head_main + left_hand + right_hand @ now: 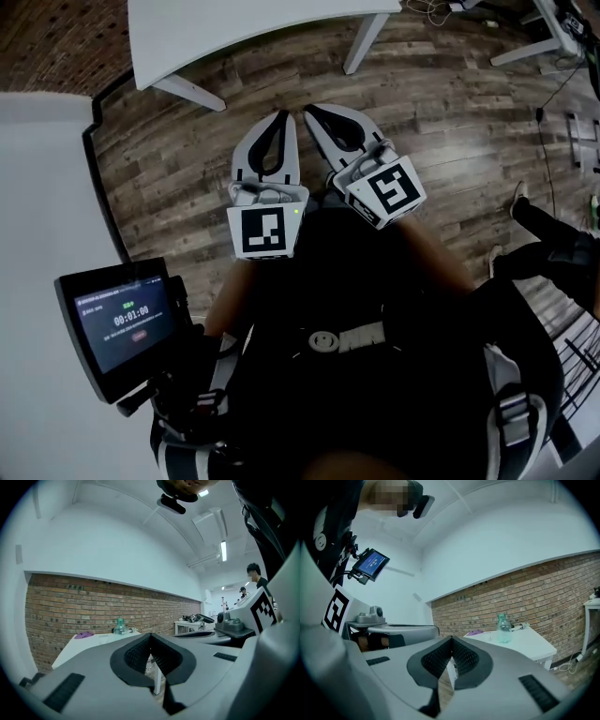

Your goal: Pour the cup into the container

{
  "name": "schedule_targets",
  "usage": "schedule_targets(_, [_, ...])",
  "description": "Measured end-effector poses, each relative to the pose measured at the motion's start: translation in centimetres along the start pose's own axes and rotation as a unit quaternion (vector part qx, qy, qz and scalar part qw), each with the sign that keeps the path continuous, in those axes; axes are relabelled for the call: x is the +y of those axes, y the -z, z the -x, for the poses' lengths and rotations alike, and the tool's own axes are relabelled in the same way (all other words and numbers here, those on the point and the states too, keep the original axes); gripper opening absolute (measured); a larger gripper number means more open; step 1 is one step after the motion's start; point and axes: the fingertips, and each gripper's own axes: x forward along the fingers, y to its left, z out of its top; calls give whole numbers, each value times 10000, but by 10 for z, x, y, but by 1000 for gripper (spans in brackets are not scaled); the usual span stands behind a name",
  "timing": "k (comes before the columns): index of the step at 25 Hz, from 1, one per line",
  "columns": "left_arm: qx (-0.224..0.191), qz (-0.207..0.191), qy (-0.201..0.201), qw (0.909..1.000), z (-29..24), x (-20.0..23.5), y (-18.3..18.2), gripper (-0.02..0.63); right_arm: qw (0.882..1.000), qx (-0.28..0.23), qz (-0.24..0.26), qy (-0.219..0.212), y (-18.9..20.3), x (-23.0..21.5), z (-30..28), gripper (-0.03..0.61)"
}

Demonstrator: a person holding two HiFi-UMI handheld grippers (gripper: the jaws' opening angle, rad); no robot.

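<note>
My left gripper (283,118) and right gripper (309,113) are both closed and empty, so I should first approach the white table (80,647), left of centre in the left gripper view, where a small clear cup (103,638) seems to stand.

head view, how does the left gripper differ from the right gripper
The left white-and-black gripper points straight ahead; the right white-and-black gripper leans in toward it, tips nearly meeting. The left gripper's marker cube faces the camera squarely; the right gripper's marker cube sits rotated. A small green light shows beside the left cube, none by the right. Both have jaws closed on nothing, over the wooden floor.
</note>
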Motion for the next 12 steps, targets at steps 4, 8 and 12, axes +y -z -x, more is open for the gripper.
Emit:
schedule_targets(4, [-91,70,-32,9999,-9,8,-6,4,10000,-23,31,-15,-3,-6,-11,0])
schedule_targets(8, [-175,11,-82,9998,3,1,-5,4,9998,-110,110,-108,-2,5,-4,0])
schedule_targets(12, [-239,-30,-111,9996,3,6,-3,4,9997,-134,154,-165,0,7,-10,0])
